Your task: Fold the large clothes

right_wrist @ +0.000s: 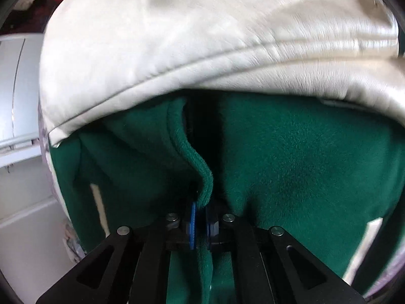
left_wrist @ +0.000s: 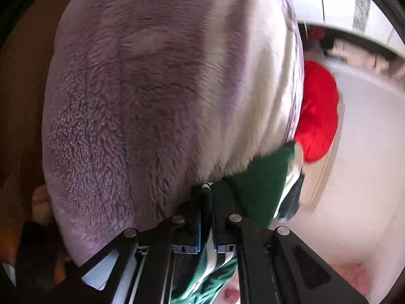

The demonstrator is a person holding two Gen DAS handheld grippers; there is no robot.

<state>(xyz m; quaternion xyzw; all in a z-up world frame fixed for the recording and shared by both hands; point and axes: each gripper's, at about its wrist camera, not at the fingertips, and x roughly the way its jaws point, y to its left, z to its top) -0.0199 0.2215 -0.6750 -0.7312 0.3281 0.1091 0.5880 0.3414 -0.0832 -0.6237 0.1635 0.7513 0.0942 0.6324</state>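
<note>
My left gripper [left_wrist: 206,202] is pinching the green-and-cream fleece-lined jacket [left_wrist: 258,185]; my right gripper [right_wrist: 200,220], angled steeply downward, is clamping its green edge.

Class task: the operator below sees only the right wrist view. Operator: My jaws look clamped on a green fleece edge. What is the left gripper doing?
Observer: The left gripper is shut on a green and white striped trim of the same jacket.
Operator: What fills its view?
Observer: Lilac-grey fleece lining, which your view barely shows.
Operator: Anything beyond the jacket?
Observer: A red cloth lies right of it on a white surface.
</note>
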